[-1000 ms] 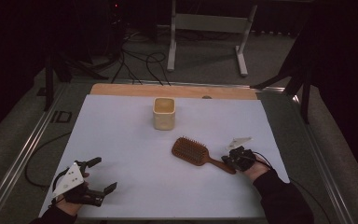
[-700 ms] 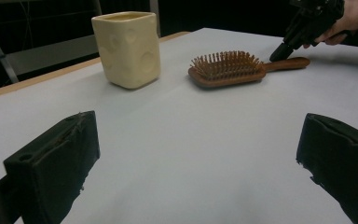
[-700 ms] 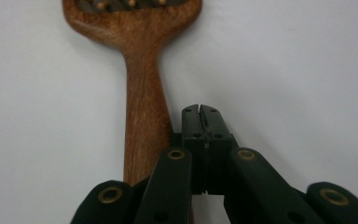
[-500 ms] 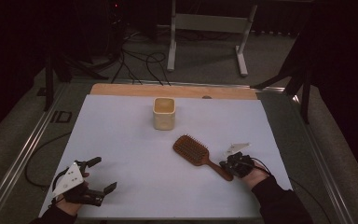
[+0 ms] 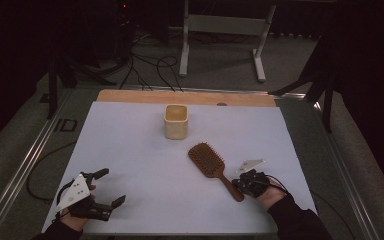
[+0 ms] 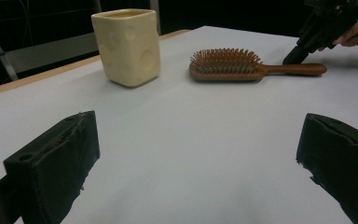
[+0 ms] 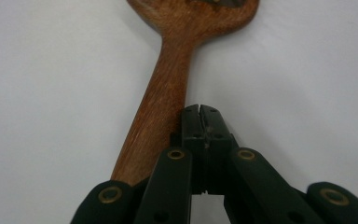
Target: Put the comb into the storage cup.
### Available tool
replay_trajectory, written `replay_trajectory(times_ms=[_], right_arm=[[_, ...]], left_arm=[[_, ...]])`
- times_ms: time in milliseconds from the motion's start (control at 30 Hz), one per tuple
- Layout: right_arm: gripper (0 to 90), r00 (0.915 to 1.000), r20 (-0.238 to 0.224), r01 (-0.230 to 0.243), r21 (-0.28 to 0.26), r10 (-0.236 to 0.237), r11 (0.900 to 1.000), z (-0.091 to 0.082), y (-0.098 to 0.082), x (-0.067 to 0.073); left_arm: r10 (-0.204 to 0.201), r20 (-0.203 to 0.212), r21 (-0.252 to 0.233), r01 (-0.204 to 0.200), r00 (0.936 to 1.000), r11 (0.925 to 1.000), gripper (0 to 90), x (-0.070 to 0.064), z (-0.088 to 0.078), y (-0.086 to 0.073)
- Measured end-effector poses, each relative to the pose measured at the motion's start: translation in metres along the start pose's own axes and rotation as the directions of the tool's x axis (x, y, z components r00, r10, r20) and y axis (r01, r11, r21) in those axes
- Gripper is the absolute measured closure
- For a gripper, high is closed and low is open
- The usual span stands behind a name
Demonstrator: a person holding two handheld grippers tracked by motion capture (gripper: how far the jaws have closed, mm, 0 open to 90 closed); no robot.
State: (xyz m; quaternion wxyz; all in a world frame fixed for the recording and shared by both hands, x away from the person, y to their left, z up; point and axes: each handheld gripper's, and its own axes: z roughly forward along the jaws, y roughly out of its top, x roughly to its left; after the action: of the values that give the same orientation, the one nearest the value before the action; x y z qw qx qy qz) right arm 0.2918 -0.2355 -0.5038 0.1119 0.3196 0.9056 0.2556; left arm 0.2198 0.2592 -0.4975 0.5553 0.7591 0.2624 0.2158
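A wooden hairbrush (image 5: 207, 160) lies bristles up on the white table sheet (image 5: 130, 150), its handle (image 5: 230, 186) pointing toward the near right. My right gripper (image 5: 238, 183) is shut with nothing between its jaws. In the right gripper view its closed tips (image 7: 200, 112) rest against the right side of the brush handle (image 7: 163, 107). My left gripper (image 5: 111, 186) stands open and empty near the front left corner. Its two black jaws frame bare table in the left gripper view, with the hairbrush (image 6: 226, 65) and the right gripper (image 6: 303, 49) farther off.
A cream square cup (image 5: 175, 121) stands upright at the middle back of the sheet, also seen in the left gripper view as the cup (image 6: 127, 46). A wooden strip (image 5: 185, 96) edges the far side. Cables and a metal stand (image 5: 225, 25) are on the floor beyond.
My shut right gripper has slid toward the near edge and slightly left along the brush handle. The brush has turned a little, its handle end swinging nearer. The left gripper has stayed still.
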Motion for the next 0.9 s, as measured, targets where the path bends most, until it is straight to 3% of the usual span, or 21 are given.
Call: replay_trajectory(times_ms=[367, 900], right_arm=[[89.7, 0.9996, -0.022, 0.021, 0.005, -0.021, 1.000, 0.000, 0.001, 0.007], [87.8, 0.9982, 0.048, -0.035, -0.011, 0.035, 0.999, -0.016, 0.000, -0.005]], left_arm=[[0.001, 0.000, 0.004, -0.001, 1.0000, 1.0000, 0.0, 0.000, 0.000, 0.000], [-0.001, 0.001, 0.012, 0.001, 1.0000, 0.9999, 0.0, 0.000, 0.001, -0.001]])
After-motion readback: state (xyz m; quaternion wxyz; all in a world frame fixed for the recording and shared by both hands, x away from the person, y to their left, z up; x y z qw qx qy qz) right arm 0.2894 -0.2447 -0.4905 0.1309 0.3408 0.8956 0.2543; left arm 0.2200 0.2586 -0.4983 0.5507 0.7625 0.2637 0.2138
